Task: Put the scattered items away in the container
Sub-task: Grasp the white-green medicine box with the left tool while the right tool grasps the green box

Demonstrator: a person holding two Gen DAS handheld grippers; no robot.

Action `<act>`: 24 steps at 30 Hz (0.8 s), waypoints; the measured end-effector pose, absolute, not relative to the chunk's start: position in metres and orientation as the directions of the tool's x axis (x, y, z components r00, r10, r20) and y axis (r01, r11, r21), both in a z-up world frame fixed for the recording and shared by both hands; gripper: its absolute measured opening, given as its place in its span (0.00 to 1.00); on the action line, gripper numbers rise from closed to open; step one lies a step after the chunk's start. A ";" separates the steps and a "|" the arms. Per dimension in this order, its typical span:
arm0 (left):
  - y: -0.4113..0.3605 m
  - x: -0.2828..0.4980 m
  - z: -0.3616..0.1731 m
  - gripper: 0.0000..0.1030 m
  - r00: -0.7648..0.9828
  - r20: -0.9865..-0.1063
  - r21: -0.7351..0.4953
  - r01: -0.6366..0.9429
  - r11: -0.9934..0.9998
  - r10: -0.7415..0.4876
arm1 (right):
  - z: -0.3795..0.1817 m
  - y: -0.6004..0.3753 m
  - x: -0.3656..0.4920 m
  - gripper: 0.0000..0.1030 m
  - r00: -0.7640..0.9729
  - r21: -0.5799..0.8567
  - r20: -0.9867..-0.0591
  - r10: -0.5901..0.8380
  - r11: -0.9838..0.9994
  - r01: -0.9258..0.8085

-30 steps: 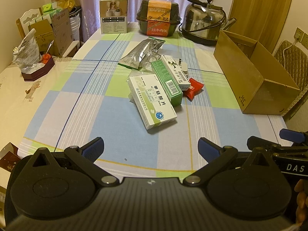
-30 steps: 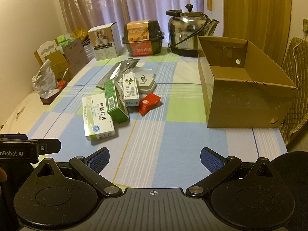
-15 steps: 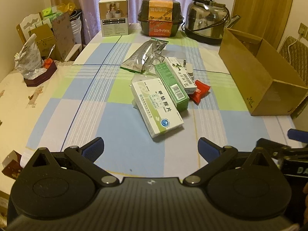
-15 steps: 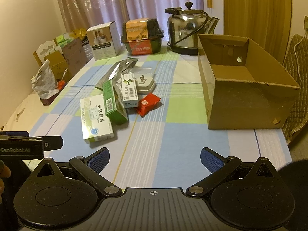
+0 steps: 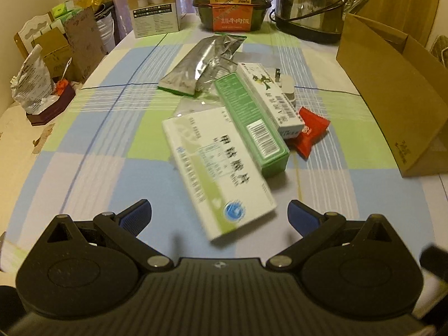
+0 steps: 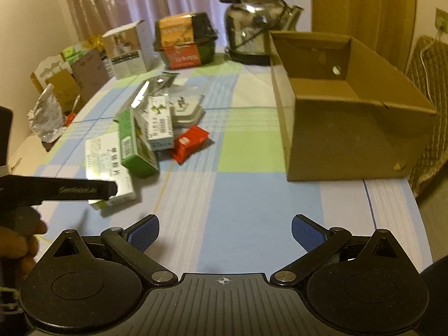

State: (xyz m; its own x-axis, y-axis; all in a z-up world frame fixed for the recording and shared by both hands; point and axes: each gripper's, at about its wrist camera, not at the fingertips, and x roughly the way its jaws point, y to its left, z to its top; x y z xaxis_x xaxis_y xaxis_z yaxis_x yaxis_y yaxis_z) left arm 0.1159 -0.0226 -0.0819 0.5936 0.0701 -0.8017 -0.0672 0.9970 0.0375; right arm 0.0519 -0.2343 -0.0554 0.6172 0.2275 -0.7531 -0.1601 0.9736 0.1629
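Both the left tongs [image 5: 219,212] and right tongs [image 6: 225,231] gape released above the checked tabletop [image 6: 246,196], the white medicine box [image 5: 218,173] near the left pair, the cardboard box [image 6: 347,112] empty.

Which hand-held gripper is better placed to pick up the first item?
The left hand-held gripper. Its open jaws already flank the near end of the white medicine box, the closest item. The right hand-held gripper, also open, faces bare tablecloth, beside the cardboard box.
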 end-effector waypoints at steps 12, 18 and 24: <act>-0.005 0.129 -0.094 0.98 0.609 -0.764 0.168 -0.132 0.977 0.214 | -0.069 -0.232 0.069 1.00 0.579 0.161 -0.781 0.235 0.971 -0.176; 0.004 0.131 -0.088 0.98 0.621 -0.765 0.170 -0.059 0.984 0.169 | -0.071 -0.212 0.074 1.00 0.581 0.141 -0.773 0.254 0.962 -0.234; -0.014 0.146 -0.102 0.93 0.596 -0.786 0.168 -0.055 0.984 0.167 | -0.075 -0.205 0.076 1.00 0.572 0.116 -0.786 0.235 0.965 -0.237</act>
State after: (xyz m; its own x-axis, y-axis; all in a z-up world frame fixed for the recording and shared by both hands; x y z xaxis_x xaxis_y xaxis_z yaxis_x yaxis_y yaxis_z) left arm 0.1460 -0.0141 -0.1021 0.5958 0.1669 -0.7856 -0.0545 0.9843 0.1677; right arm 0.0755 -0.2048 -0.0751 0.5723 0.2349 -0.7857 -0.2373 0.9645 0.1155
